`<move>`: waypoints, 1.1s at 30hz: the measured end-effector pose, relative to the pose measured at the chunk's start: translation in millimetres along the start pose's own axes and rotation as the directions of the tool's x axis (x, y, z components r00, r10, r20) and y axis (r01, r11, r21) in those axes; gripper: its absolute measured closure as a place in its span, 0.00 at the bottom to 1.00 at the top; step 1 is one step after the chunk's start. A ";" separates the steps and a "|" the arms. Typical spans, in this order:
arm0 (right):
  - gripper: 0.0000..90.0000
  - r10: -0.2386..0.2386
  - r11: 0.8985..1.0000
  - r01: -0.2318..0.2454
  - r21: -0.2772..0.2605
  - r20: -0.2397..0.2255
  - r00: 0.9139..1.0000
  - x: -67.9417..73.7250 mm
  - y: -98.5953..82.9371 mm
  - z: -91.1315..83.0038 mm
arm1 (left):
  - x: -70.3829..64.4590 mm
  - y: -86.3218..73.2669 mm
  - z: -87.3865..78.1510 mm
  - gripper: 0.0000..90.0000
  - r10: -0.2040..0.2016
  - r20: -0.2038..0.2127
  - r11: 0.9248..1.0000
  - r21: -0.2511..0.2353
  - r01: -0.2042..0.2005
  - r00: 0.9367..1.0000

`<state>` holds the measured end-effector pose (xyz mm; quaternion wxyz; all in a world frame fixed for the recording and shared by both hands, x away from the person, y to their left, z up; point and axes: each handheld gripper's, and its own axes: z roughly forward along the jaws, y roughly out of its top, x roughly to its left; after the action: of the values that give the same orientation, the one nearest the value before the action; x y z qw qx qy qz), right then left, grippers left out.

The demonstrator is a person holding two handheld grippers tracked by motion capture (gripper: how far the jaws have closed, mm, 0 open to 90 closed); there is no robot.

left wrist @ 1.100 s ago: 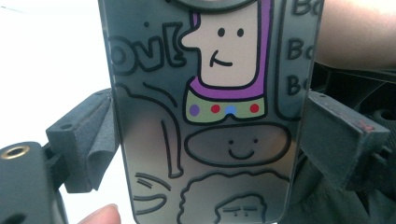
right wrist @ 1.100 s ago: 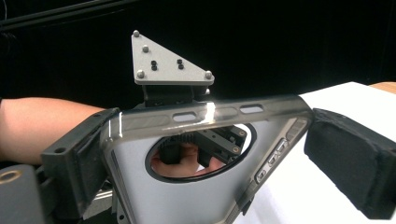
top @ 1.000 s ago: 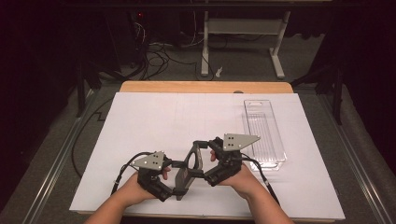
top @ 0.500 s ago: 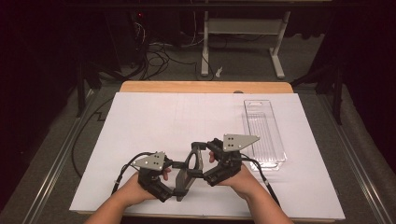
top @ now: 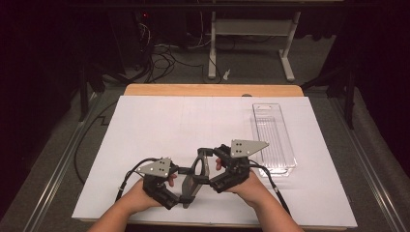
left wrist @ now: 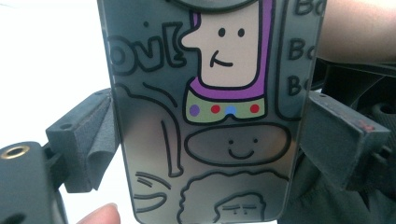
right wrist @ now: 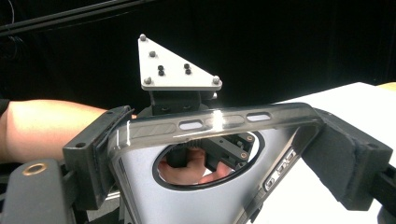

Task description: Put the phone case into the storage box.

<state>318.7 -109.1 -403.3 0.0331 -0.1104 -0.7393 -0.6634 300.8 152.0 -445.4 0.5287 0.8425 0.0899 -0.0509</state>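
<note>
2 tongs share 1 phone case (top: 195,175), lifted just above the near middle of the white surface (top: 159,121). Left tongs (top: 180,184) clamp its cartoon-printed sides, right tongs (top: 212,162) pinch the far end. Clear tray (top: 273,140) sits right, apart.

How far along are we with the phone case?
Done: the phone case is up off the table. In hand: the left gripper and the right gripper both clamp its edges. Left, probably: setting it in the clear tray, which looks empty.
</note>
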 end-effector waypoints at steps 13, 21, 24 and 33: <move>0.16 0.014 1.000 -0.014 0.005 0.015 1.000 1.1 0.4 0.8 | 0.2 -0.4 0.2 0.14 0.002 -0.004 1.000 0.003 -0.002 1.000; 0.16 0.015 1.000 -0.015 0.000 0.014 1.000 1.3 0.6 0.6 | 0.4 -0.3 -0.3 0.14 0.009 -0.004 1.000 -0.003 -0.009 1.000; 0.17 0.013 1.000 -0.013 -0.004 0.016 1.000 1.6 0.9 0.6 | -0.1 0.1 -0.3 0.14 0.009 -0.010 1.000 -0.005 -0.009 1.000; 0.17 0.008 1.000 -0.008 -0.003 0.027 1.000 1.7 1.5 -0.3 | -1.6 3.4 0.8 0.07 -0.015 -0.036 1.000 0.009 0.015 0.999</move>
<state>317.3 -109.0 -401.5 0.0256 -0.1227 -0.7382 -0.6628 299.9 149.7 -442.4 0.5228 0.8450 0.1053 -0.0403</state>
